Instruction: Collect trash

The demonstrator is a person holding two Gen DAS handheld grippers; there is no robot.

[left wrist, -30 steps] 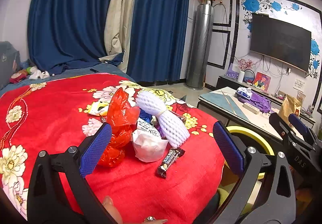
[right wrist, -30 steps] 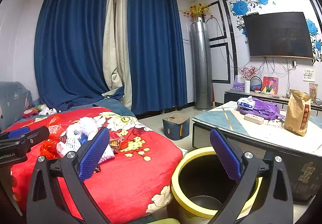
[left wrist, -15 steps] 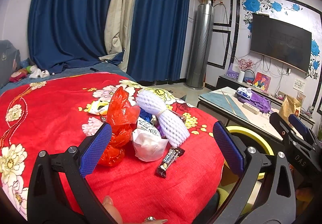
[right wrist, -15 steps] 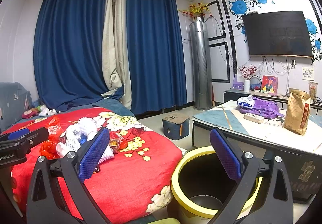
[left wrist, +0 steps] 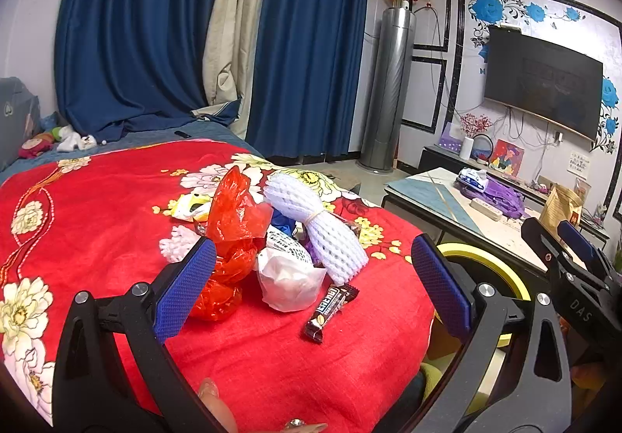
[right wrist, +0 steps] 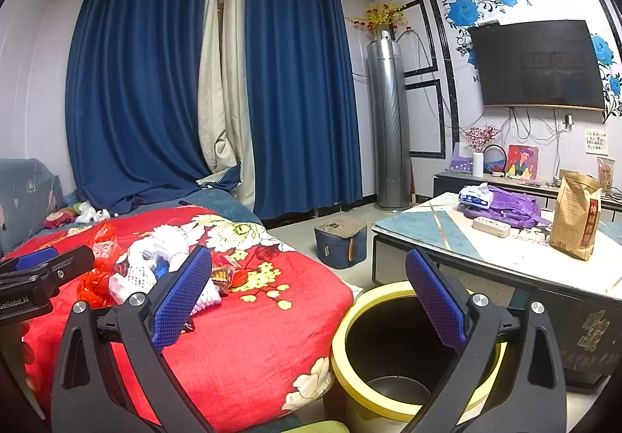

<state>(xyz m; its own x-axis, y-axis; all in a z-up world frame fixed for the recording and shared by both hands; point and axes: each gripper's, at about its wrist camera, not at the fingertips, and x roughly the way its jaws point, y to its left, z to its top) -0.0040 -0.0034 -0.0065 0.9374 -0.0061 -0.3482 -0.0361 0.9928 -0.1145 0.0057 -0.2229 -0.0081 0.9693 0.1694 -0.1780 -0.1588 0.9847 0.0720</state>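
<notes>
A heap of trash lies on the red flowered bedspread (left wrist: 97, 191): a crumpled red plastic bag (left wrist: 229, 230), a white foam net bundle (left wrist: 315, 230), a white crumpled bag (left wrist: 289, 277) and a dark snack bar wrapper (left wrist: 330, 310). My left gripper (left wrist: 311, 285) hovers open just short of the heap, nothing between its blue pads. My right gripper (right wrist: 309, 297) is open and empty, above the bed's edge and the yellow-rimmed bin (right wrist: 392, 351). The trash heap (right wrist: 155, 269) appears left in the right wrist view.
A low table (right wrist: 486, 250) to the right carries a brown paper bag (right wrist: 577, 217), a purple bag (right wrist: 505, 205) and a power strip. A small blue stool (right wrist: 342, 242) stands on the floor behind the bin. Blue curtains (right wrist: 155, 83), a tall silver cylinder and a wall TV lie beyond.
</notes>
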